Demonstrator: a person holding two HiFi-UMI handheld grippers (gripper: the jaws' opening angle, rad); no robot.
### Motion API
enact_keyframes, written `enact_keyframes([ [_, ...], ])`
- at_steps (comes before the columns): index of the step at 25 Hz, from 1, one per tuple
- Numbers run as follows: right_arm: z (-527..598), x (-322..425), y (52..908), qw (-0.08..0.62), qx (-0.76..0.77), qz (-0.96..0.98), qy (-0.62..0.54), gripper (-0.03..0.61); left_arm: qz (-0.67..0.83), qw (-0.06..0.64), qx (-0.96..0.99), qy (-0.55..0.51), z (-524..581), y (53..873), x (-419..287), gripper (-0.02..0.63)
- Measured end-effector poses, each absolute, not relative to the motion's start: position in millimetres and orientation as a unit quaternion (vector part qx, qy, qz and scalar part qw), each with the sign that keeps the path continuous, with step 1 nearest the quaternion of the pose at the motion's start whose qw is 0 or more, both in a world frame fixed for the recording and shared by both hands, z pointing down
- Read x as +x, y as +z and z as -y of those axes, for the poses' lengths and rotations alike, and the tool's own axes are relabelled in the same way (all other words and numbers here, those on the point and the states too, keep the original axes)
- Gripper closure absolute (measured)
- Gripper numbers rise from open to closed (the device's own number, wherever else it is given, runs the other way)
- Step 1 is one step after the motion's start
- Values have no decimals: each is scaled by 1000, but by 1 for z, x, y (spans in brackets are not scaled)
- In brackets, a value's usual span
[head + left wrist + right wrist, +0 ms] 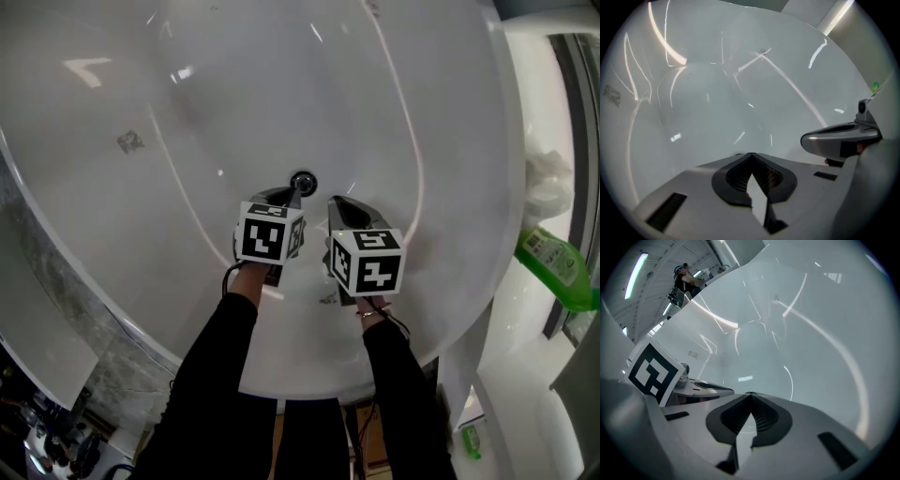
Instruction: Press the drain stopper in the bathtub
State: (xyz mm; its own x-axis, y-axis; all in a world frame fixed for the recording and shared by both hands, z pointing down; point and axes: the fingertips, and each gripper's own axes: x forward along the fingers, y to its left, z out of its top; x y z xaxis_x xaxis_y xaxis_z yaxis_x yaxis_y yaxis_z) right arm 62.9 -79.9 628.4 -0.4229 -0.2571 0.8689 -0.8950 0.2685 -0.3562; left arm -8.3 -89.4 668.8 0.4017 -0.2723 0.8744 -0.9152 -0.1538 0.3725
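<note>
Where glossy tub [187, 112] curves, round stopper [303, 182] sits.

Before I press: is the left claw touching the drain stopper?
Cannot tell. Head view: the left claw overlaps the drain stopper; the left gripper view does not show it.

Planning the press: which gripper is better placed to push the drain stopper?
Left. In the head view the left gripper, jaws shut, points straight at the drain stopper; the right gripper, also shut, sits off to its side.
</note>
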Motion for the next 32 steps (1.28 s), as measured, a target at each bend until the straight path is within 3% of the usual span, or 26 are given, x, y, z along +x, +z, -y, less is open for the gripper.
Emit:
enact_keyframes([
  [32, 63, 58, 544, 333, 409, 728, 439, 577, 443, 454, 723, 275, 75, 528, -22, 606],
])
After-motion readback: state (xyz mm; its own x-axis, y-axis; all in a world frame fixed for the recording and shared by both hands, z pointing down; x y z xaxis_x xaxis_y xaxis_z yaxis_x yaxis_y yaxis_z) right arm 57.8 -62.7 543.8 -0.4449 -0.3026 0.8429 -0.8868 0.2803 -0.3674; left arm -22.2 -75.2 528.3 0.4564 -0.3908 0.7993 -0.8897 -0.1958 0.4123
